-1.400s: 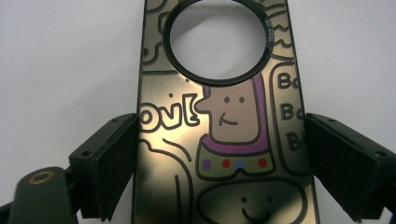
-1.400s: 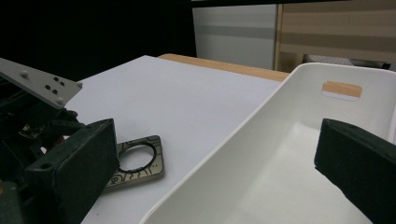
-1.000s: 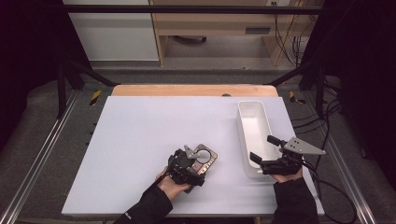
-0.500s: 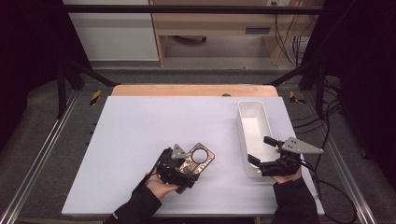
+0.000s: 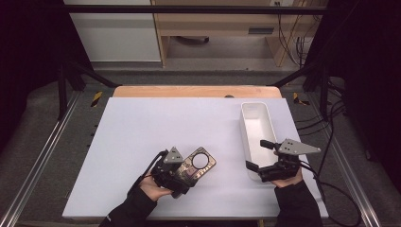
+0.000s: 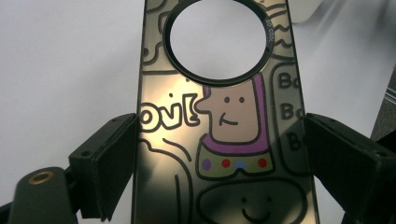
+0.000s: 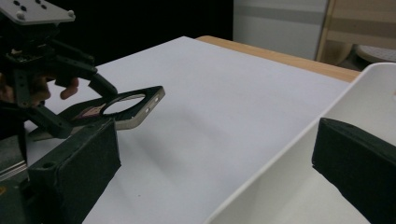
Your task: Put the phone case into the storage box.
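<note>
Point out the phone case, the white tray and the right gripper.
phone case (image 6: 224, 154): left gripper view, on its printed cartoon back.
white tray (image 5: 246, 135): high view, on its left long wall.
right gripper (image 5: 259, 153): high view, midway between its fingertips.

Both grippers black w/ blocky rectangular jaws. Left gripper (image 5: 182, 170): grey three-cornered plate on top; in its own view a brass-coloured ring at lower left and small screw holes on the jaw blocks. Right gripper (image 5: 257, 156): same grey plate, w/ dots on it, prob. screws; black cable trails off right. Both sleeves dark, long, reaching the wrists.
</note>
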Motion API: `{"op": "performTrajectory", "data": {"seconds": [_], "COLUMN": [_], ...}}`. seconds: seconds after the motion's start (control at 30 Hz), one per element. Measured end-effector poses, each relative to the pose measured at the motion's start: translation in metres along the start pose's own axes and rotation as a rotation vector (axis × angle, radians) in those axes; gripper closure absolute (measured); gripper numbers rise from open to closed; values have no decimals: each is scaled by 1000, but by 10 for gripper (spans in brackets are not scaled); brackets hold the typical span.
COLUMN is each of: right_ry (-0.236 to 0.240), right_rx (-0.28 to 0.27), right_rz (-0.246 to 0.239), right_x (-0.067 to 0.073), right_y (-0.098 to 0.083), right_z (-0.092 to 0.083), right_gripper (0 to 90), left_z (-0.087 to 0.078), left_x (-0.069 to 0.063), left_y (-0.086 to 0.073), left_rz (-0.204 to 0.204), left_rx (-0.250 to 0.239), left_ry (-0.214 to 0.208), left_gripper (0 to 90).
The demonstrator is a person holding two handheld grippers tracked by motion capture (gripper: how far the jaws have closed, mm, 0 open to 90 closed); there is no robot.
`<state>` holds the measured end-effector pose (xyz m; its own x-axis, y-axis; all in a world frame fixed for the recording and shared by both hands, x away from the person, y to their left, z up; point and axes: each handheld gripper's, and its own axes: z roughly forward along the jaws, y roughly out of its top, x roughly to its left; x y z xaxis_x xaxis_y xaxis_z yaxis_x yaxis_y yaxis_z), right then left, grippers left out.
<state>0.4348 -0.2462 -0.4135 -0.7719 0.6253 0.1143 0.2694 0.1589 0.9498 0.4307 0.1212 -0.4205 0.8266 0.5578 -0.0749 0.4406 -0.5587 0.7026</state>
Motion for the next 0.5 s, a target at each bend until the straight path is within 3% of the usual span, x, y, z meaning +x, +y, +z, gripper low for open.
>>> {"op": "performTrajectory", "data": {"seconds": [0.2,0.5], "right_ry": [43,86], "right_rx": [29,44], "right_rz": [-21,-37], "right_x": [8,17], "right_y": [4,8], "right_z": [7,15], "right_gripper": [11,11], "left_z": [-6,-16], "left_x": [3,10], "left_y": [-1,0], "left_rz": [22,21], "left_rx": [-1,-13], "left_ry": [-11,-33], "left_gripper": [116,116]}}
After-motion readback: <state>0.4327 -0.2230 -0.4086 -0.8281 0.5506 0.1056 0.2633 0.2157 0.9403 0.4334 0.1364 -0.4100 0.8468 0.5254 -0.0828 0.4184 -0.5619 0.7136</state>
